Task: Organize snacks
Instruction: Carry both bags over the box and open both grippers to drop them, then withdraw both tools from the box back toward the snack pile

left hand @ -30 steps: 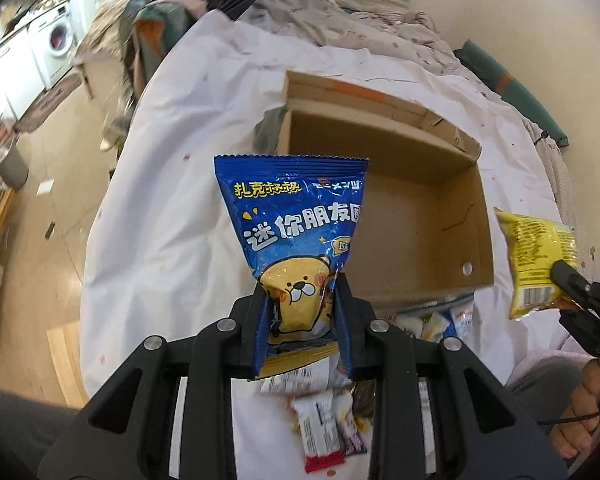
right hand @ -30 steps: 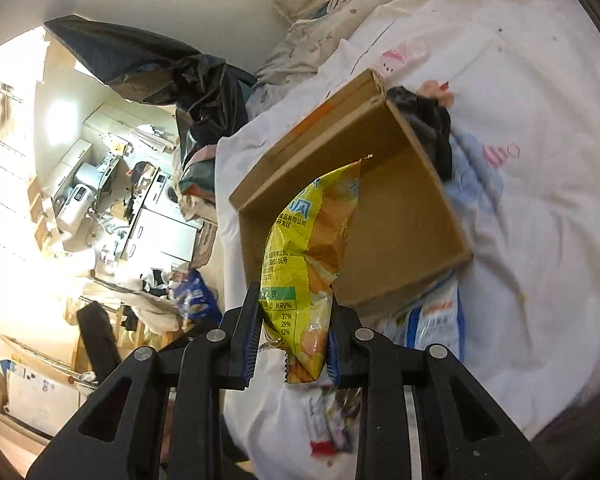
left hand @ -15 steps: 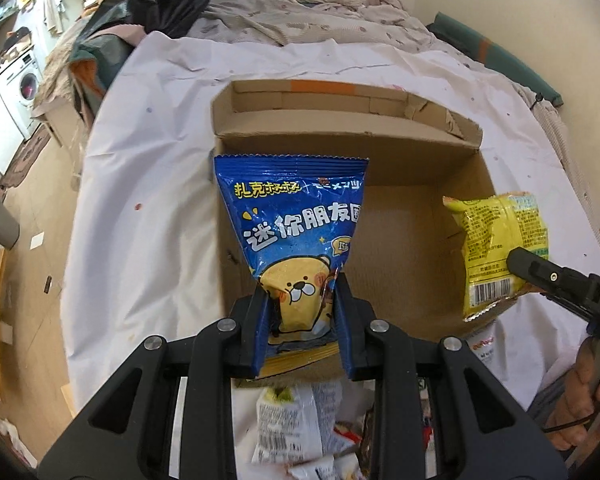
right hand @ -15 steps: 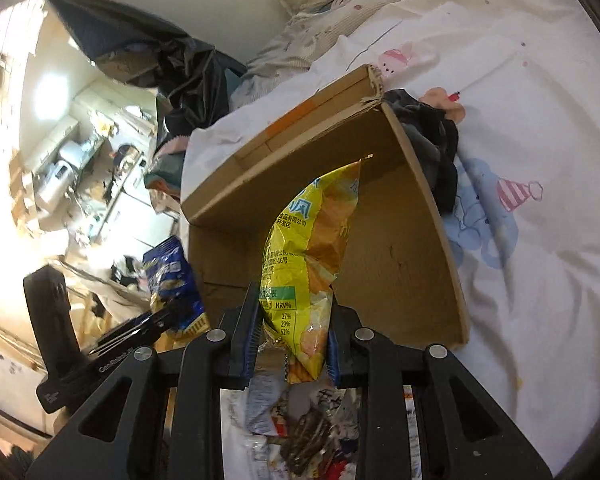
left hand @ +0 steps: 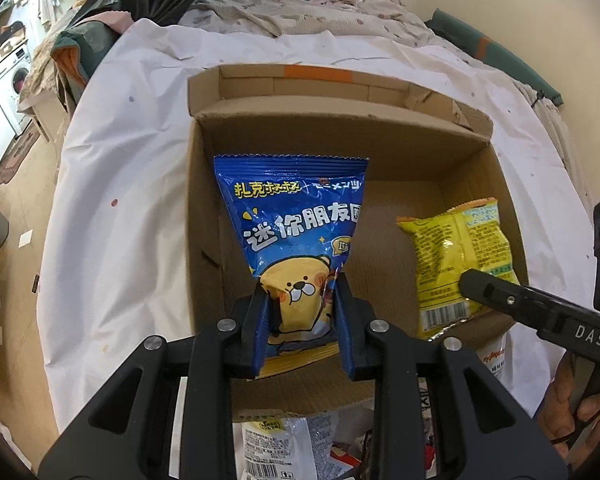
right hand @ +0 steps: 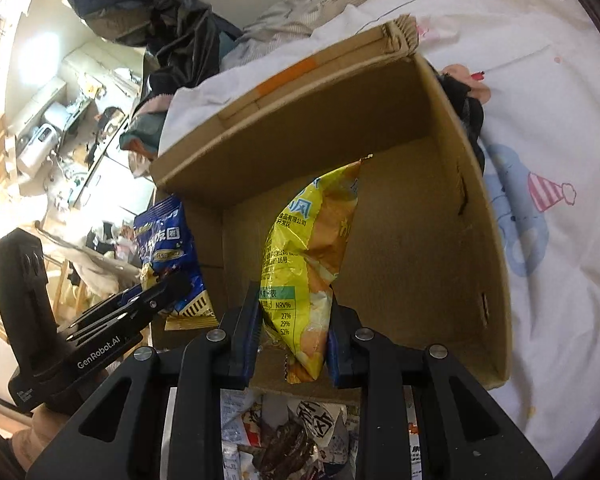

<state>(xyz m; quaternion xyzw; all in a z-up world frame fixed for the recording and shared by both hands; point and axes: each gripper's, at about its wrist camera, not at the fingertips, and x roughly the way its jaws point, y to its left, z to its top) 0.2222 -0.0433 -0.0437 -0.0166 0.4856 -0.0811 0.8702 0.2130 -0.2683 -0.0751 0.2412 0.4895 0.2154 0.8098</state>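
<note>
Hovering over the cardboard box [left hand: 204,216], the left gripper [left hand: 302,304] pinched a blue snack bag [left hand: 296,216] and the right gripper [right hand: 294,322] a yellow chip bag [right hand: 304,248]; releasing together risked bags colliding or catching the rim.

I've carried both grippers forward over the cardboard box [left hand: 476,148]: a second ago the blue snack bag [left hand: 296,232] hung short of its near wall and now sits above the floor. The yellow chip bag [right hand: 308,256] has come in from the right side and, I think, hangs lower inside.
</note>
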